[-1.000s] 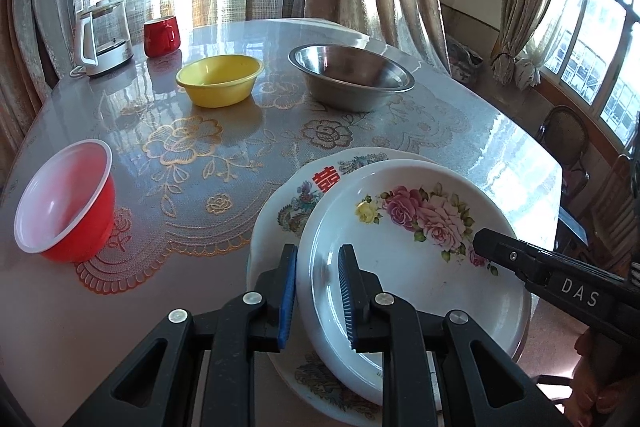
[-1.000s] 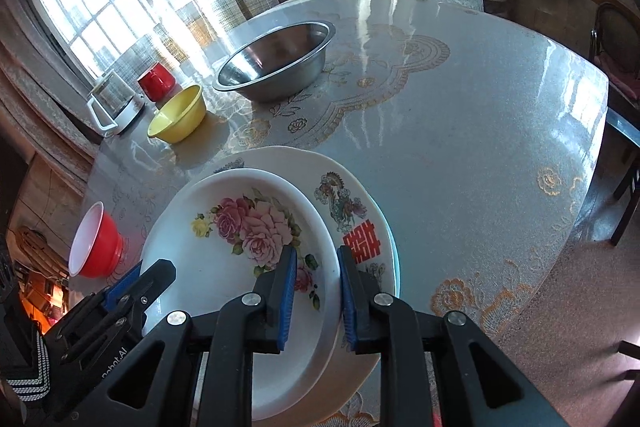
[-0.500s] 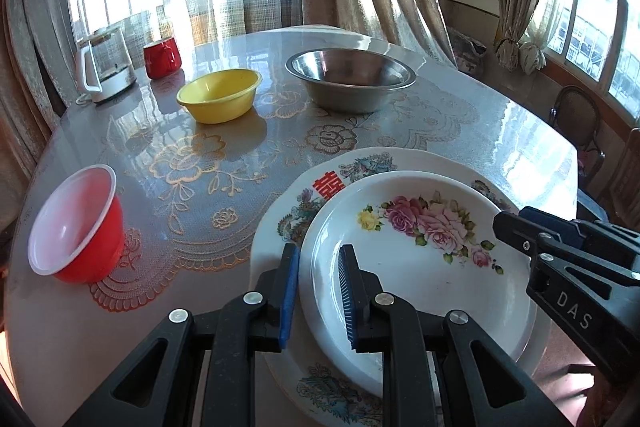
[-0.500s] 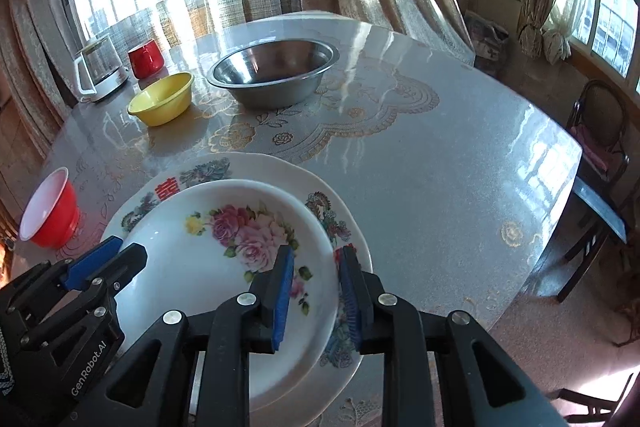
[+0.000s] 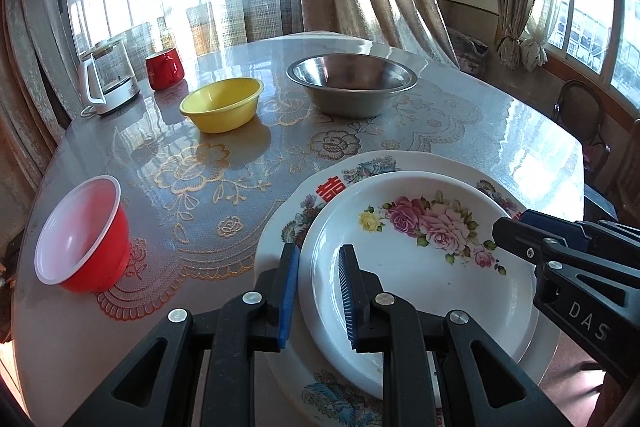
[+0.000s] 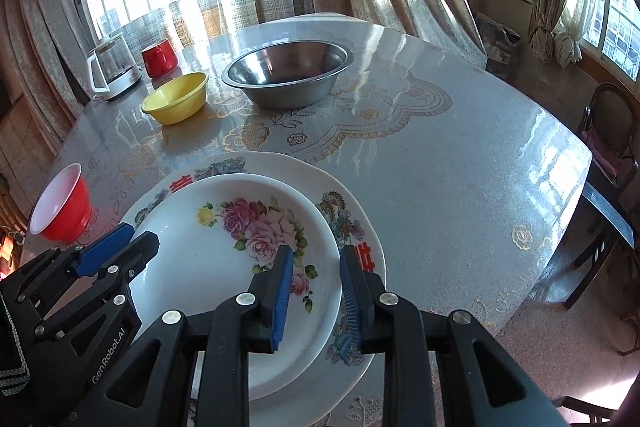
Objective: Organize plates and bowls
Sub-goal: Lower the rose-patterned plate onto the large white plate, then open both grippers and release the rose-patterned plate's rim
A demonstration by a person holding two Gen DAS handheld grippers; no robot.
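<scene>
A white rose-patterned plate (image 5: 420,259) (image 6: 240,247) lies on a larger decorated plate (image 5: 360,167) (image 6: 352,227) at the table's near edge. My left gripper (image 5: 318,291) straddles the rose plate's left rim, jaws slightly apart, one finger outside and one inside. My right gripper (image 6: 314,295) straddles its right rim the same way. Each gripper shows in the other's view: the right one (image 5: 560,259), the left one (image 6: 100,267). A red bowl (image 5: 80,239), a yellow bowl (image 5: 222,103) and a steel bowl (image 5: 352,83) stand farther back.
A glass kettle (image 5: 108,79) and a red mug (image 5: 164,67) stand at the far left by the curtained window. The table (image 6: 460,167) has a glossy lace-pattern cover. Chairs (image 6: 608,131) stand past its right edge.
Both grippers' jaws have opened a little around the rose plate's rim, and the plate has settled flat on the larger plate. Both views have tilted up.
</scene>
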